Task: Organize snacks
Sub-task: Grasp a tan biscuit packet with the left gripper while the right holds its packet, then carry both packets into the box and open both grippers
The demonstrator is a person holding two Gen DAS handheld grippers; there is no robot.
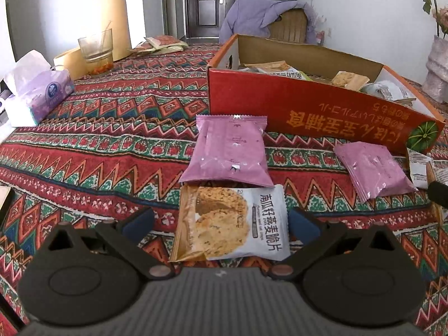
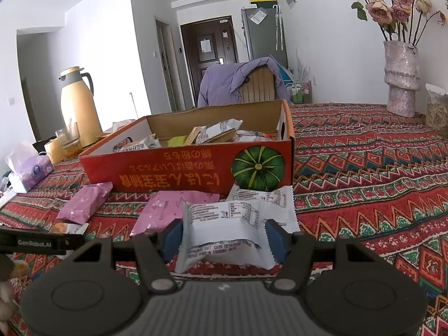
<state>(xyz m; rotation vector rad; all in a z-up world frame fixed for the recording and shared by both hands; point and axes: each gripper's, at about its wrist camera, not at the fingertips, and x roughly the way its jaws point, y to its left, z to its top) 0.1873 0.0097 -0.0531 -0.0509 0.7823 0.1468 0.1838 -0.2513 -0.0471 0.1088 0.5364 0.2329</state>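
Two pink packets [image 1: 228, 151] [image 1: 373, 168] before snack box [image 1: 308, 106].

Bright, even daylight — sharp centre, fisheye bending and dark corners.

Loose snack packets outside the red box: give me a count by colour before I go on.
Pink packets: 2
White packets with black print: 2, one between the right gripper pads, one behind it
Oat crisp packet, tan and white: 1
Total: 5
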